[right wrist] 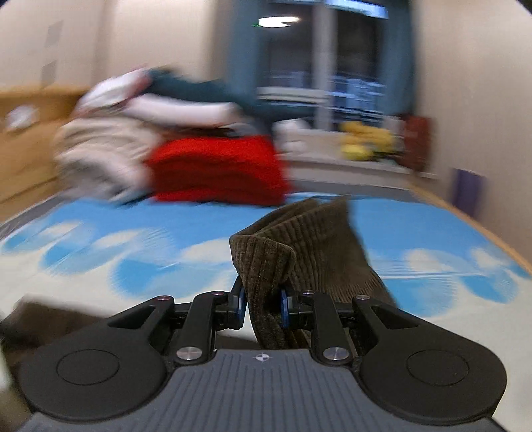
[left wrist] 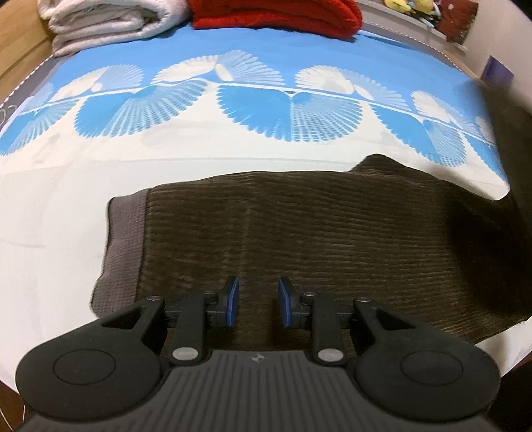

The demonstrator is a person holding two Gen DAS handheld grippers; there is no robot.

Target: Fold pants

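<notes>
The right gripper (right wrist: 261,304) pinches a bunched brown leg of the pants (left wrist: 299,232), lifted above the bed (left wrist: 66,232). The left gripper (left wrist: 256,300) hovers narrowly parted over them, empty.

bed (left wrist: 232,43): blue-and-white fan-print sheet | wall (right wrist: 465,83): plain beige | window (right wrist: 349,83): dark, blurred | ceiling light (right wrist: 276,21): on | headboard (right wrist: 26,139): wood
</notes>
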